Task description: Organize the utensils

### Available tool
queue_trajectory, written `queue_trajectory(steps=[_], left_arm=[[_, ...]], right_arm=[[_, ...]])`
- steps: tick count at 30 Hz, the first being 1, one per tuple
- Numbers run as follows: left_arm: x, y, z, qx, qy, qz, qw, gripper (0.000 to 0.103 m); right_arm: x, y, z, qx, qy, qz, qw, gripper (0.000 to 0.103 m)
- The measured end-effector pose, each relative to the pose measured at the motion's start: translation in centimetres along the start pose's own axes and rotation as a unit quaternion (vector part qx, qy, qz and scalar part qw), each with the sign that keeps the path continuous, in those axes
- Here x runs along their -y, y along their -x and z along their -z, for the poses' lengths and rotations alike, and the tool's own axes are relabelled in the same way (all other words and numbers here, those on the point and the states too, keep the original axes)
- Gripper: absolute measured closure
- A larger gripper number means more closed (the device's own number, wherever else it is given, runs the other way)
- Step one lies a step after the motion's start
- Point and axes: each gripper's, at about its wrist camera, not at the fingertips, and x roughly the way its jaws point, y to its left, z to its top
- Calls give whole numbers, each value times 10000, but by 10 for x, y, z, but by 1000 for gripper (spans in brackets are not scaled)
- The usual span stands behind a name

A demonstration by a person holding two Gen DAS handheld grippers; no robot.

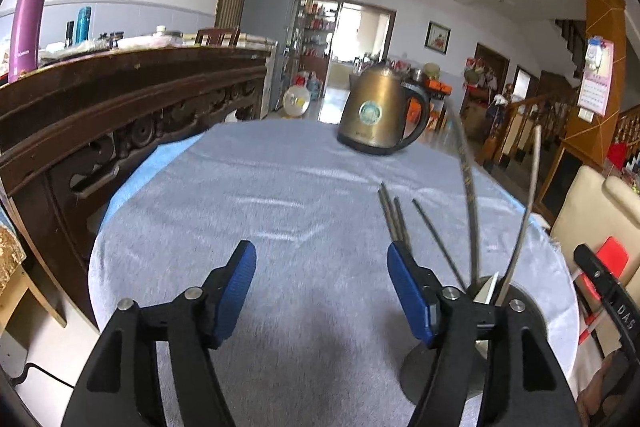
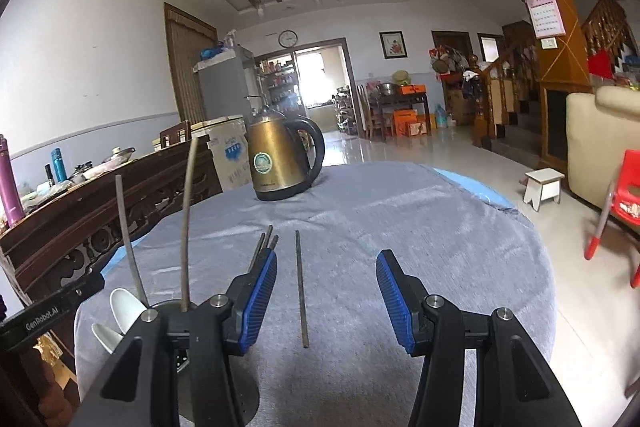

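Both grippers, left [image 1: 322, 291] and right [image 2: 326, 301], stood spread and empty. One thin metal chopstick [image 2: 301, 287] lay between the right fingers; three bundled chopsticks [image 2: 266, 241] lay beyond its left fingertip.

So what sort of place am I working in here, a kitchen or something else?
Most likely a lived-in home's open dining and living area, not a kitchen proper. The cloth-covered table carries an electric kettle, a fridge stands by the far doorway, and a wooden staircase rises on the right.
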Motion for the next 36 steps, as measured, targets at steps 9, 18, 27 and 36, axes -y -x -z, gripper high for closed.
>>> queue_trajectory(steps=[9, 18, 27, 36], left_arm=[[-15, -25, 6, -595, 86, -455, 9972, 32], [-21, -36, 12, -870, 85, -674, 9939, 32], [-27, -46, 17, -1094, 129, -792, 9908, 32], [-28, -52, 20, -1199, 97, -880, 9888, 32]], right_arm=[[3, -11, 5, -283, -121, 52, 9995, 47], [5, -26, 14, -631, -233, 82, 9977, 47], [3, -34, 22, -856, -243, 69, 9960, 47], [9, -42, 32, -1084, -345, 52, 9935, 47]])
